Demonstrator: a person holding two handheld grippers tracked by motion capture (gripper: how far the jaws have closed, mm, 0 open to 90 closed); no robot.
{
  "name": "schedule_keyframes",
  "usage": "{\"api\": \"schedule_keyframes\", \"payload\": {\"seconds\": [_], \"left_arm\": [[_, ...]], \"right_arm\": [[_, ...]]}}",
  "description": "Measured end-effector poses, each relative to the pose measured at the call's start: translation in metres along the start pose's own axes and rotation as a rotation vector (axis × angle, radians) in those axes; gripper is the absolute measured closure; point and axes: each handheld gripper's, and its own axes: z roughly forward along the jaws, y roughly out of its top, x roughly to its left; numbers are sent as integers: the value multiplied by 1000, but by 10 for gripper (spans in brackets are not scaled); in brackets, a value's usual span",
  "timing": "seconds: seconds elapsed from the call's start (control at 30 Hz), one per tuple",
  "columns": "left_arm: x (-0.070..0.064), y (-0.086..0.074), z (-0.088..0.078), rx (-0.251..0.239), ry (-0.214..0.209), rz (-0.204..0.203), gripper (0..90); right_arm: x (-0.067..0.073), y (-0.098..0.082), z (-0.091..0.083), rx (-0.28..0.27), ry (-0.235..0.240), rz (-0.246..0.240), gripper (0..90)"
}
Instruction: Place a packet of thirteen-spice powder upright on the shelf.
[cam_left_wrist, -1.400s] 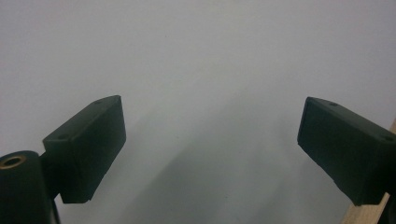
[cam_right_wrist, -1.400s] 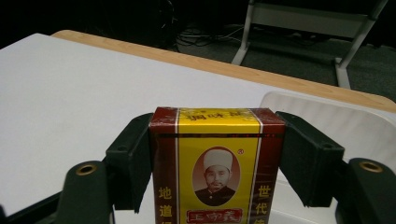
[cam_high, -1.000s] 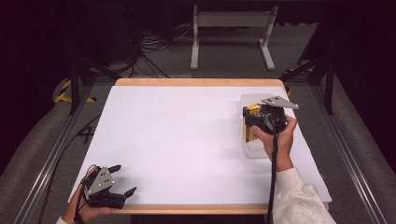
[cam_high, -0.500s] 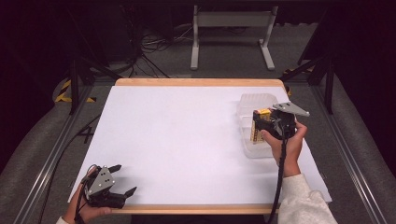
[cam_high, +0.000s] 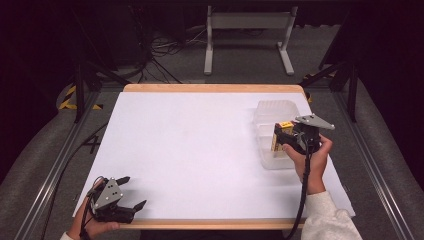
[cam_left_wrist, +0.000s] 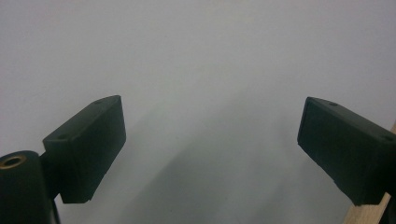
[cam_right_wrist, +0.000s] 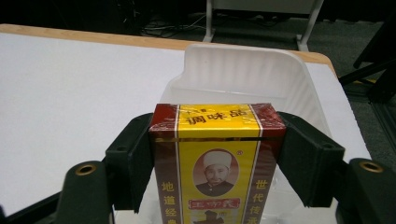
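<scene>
My left hand-held gripper (cam_high: 131, 193) sits at the near left corner of the table (cam_high: 190, 145), far from the clear plastic tub (cam_high: 275, 112). Its two black jaws are wide apart with nothing between them. In the left gripper view I see just the white table top (cam_left_wrist: 201, 70) under the jaws and a bit of the wooden edge.

My right hand-held gripper (cam_high: 278, 138) is at the near end of the tub, on the right side of the table. Its jaws are clamped on the two sides of a red and yellow box (cam_right_wrist: 215, 158). The box stands upright, over the near part of the tub (cam_right_wrist: 243, 70). The far part of the tub has nothing in it. Past the tub are the far table edge, a grey floor with cables (cam_high: 165, 47), and a white stand (cam_high: 247, 30).
</scene>
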Motion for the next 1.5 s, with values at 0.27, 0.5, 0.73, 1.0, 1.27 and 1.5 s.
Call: {"api": "schedule_keyframes", "payload": {"seconds": [0.27, 0.5, 0.73, 1.0, 1.27, 1.5], "left_arm": [[0, 0, 1, 2, -2, -3, 86], [-2, 1, 1, -4, 2, 5, 86], [-1, 1, 2, 0, 3, 0, 86], [-1, 1, 1, -2, 5, 1, 86], [-1, 1, 1, -5, 4, 3, 86], [-1, 1, 1, -4, 3, 7, 88]], "right_arm": [[3, -7, 0, 19, 1, -31, 320], [5, -9, -5, 19, 6, -42, 318], [4, -12, -7, 12, 16, -49, 303], [2, -12, -5, 29, 43, -48, 273], [2, -12, -5, 30, 47, -87, 234], [2, -11, -6, 23, 51, -102, 216]]}}
